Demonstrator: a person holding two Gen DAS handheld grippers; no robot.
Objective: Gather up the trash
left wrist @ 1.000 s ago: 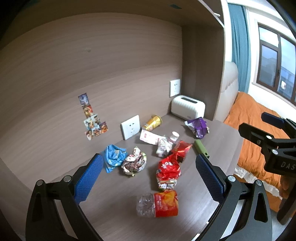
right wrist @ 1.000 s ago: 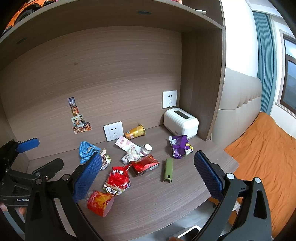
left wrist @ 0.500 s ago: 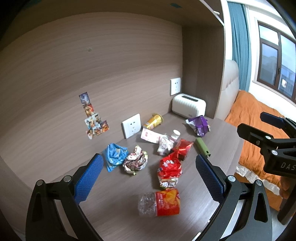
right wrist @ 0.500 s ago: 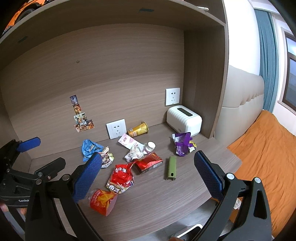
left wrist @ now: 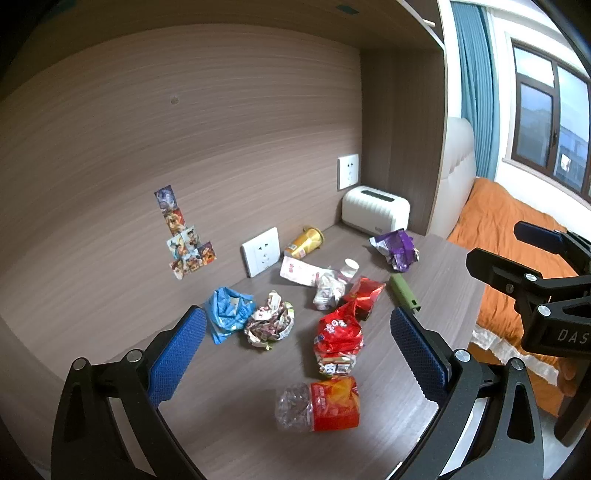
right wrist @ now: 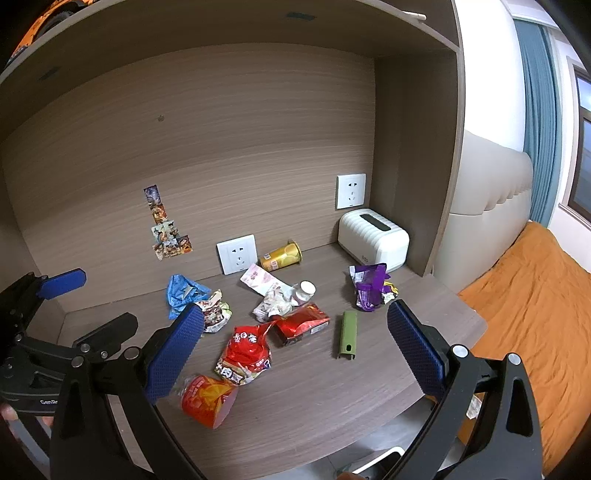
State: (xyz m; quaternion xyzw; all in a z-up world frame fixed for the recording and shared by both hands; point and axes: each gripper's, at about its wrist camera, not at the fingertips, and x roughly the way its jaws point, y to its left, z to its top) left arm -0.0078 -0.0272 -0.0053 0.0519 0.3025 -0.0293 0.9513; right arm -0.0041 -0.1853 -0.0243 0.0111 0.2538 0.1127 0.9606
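Trash lies scattered on the wooden desk (left wrist: 229,398): a crushed bottle with a red-orange label (left wrist: 319,404) (right wrist: 208,400) nearest me, a red snack bag (left wrist: 338,338) (right wrist: 245,350), a second red wrapper (left wrist: 364,295) (right wrist: 301,323), a blue wrapper (left wrist: 227,310) (right wrist: 183,293), a crumpled patterned wrapper (left wrist: 269,321), a purple wrapper (left wrist: 397,249) (right wrist: 369,288), a green tube (left wrist: 402,291) (right wrist: 347,334), and a yellow cup (left wrist: 304,242) (right wrist: 280,254) on its side. My left gripper (left wrist: 295,350) is open and empty above the near desk. My right gripper (right wrist: 291,347) is open and empty, further right.
A white toaster-shaped box (left wrist: 375,214) (right wrist: 373,236) stands at the back right corner. Wall sockets (left wrist: 260,251) and stickers (left wrist: 183,232) sit on the back panel. An upper shelf (right wrist: 221,33) overhangs the desk. A bed with an orange cover (left wrist: 498,229) is to the right.
Both views have shifted slightly; the right gripper has drifted a little closer to the desk. Nothing was taken hold of, and both grippers stay open.
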